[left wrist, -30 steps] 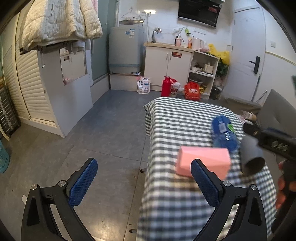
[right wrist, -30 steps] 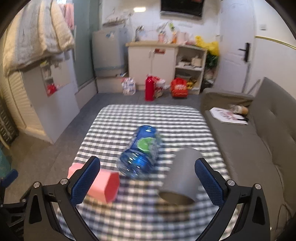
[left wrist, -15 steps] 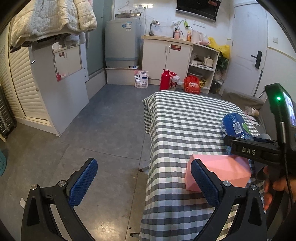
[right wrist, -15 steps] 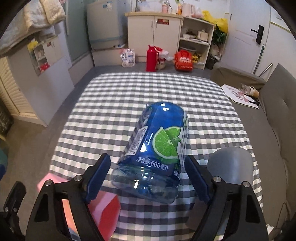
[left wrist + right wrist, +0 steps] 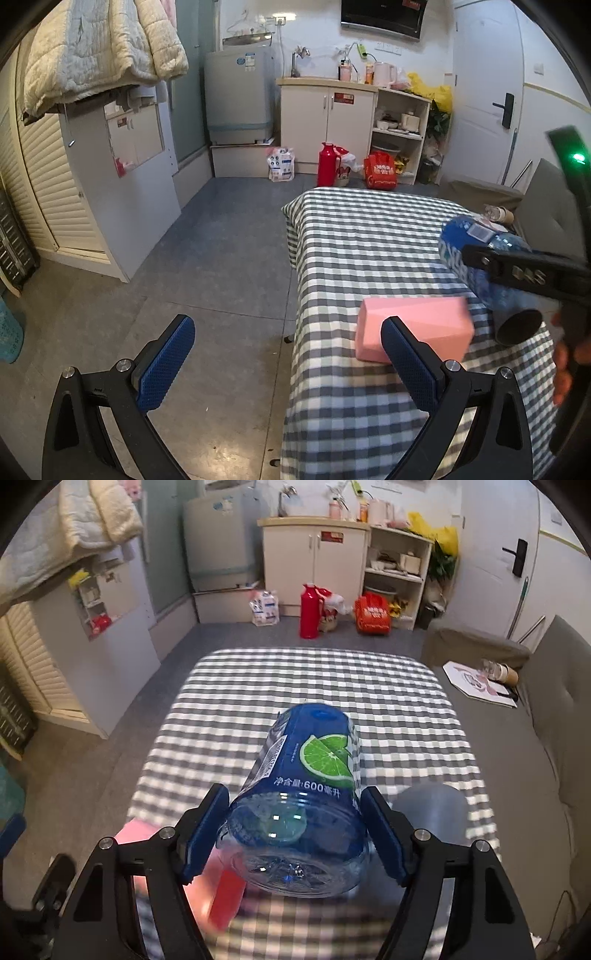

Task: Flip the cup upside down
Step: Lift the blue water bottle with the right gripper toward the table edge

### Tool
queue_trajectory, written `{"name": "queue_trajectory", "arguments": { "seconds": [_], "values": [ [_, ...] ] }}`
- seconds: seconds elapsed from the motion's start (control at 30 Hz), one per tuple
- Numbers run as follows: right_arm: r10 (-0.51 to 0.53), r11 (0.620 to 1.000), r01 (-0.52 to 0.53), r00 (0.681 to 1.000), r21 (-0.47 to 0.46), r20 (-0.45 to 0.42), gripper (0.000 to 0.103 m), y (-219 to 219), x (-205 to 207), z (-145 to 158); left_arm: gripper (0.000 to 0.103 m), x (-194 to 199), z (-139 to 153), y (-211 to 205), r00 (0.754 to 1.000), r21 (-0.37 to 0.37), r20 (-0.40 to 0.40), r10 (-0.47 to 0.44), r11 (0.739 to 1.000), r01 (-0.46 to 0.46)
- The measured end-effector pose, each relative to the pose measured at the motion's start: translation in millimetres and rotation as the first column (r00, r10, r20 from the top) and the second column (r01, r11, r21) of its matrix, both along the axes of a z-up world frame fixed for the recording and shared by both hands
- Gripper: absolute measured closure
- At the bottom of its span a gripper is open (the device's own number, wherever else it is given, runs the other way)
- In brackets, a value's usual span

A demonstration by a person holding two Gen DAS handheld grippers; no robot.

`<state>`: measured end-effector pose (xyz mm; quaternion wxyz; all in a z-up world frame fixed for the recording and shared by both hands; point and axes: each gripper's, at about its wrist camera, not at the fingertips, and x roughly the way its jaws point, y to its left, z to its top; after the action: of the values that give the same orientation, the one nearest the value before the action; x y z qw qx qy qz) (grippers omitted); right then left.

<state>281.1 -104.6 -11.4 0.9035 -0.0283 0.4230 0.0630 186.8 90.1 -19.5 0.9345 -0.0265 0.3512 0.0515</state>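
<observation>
Your right tongs (image 5: 295,834) are clamped on the bottle (image 5: 306,797), one blue pad against each side of its clear base. The bottle lies on its side on the checked bench (image 5: 314,675), base toward you, cap end pointing away; its blue label carries a lime slice. From the left wrist view the bottle (image 5: 480,258) is partly hidden behind the black body of the right tool.

The cup (image 5: 430,814), grey, lies on its side on the bench just right of the bottle, close against it; whether they touch cannot be told. In the left wrist view the cup (image 5: 519,325) shows its dark open mouth, turned toward the near edge of the bench. Neither tool holds it.

The pink block (image 5: 413,332) rests on the bench left of the bottle, near the bench's left edge. In the right wrist view the block (image 5: 221,886) is blurred behind the left pad of the right tongs.

Your left tongs (image 5: 284,363) stand wide apart and hold nothing. Left of the bottle, they straddle the bench's left edge: one pad over the floor, the other in front of the pink block.

Fingers (image 5: 563,365) of your hand grip the right tool's handle.
</observation>
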Motion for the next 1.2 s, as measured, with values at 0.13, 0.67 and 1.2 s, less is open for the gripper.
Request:
{"name": "queue_trajectory", "arguments": {
  "seconds": [0.13,0.67,1.2],
  "values": [
    [0.026,1.000,-0.026,1.000,0.005,0.012,0.031,-6.3,-47.2,8.0,0.000,-17.3,7.5,-4.5,1.000,0.002,0.008,0.005,1.000,-0.005],
    [0.070,0.997,-0.070,0.997,0.029,-0.020,0.031,-20.4,-195.4,-39.6,0.000,-92.7,18.0,-28.6,1.000,-0.026,-0.004,-0.016,1.000,0.016],
    [0.026,0.996,-0.024,1.000,0.090,-0.013,0.022,-43.1,-216.7,-36.8,0.000,-126.8,31.9,-58.5,1.000,0.020,-0.014,-0.009,1.000,0.009]
  ]
}}
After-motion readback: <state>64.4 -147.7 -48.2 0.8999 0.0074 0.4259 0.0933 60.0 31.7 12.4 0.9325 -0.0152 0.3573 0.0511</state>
